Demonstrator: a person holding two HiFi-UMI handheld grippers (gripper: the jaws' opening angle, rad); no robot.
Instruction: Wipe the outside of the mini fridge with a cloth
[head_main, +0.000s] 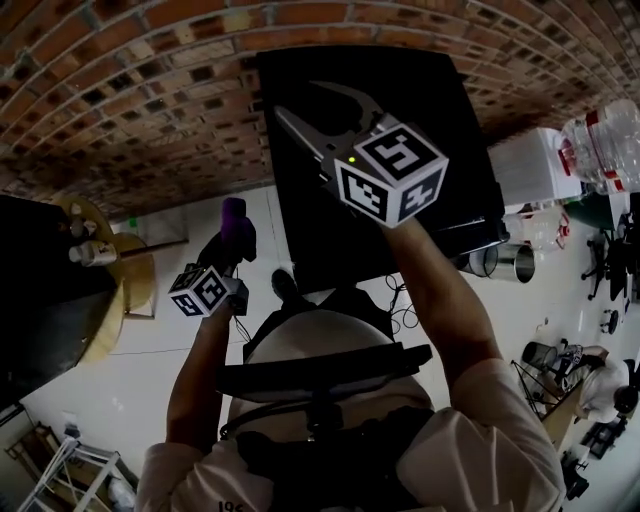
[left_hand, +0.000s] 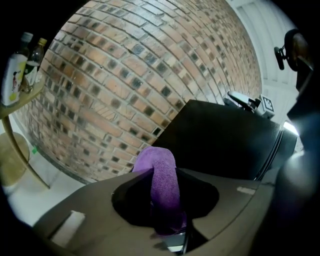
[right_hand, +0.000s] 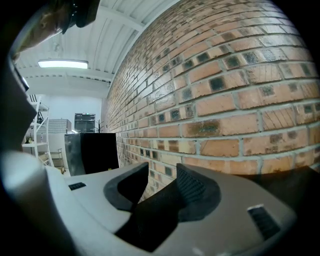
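Note:
The black mini fridge (head_main: 390, 190) stands against the brick wall, seen from above in the head view. My left gripper (head_main: 231, 243) hangs just left of the fridge, shut on a folded purple cloth (head_main: 234, 216). In the left gripper view the cloth (left_hand: 161, 167) sticks up between the jaws of the left gripper (left_hand: 166, 197), with the fridge's top (left_hand: 225, 145) beyond it to the right. My right gripper (head_main: 298, 100) is held over the fridge's top near the wall, open and empty. In its own view the right gripper (right_hand: 160, 175) faces along the bricks.
The brick wall (head_main: 130, 100) runs behind the fridge. A round wooden table (head_main: 128, 285) with bottles (left_hand: 17, 65) stands at the left. A white box (head_main: 535, 165) and packs of water bottles (head_main: 605, 140) sit at the right. Another dark cabinet (right_hand: 92, 150) stands farther along the wall.

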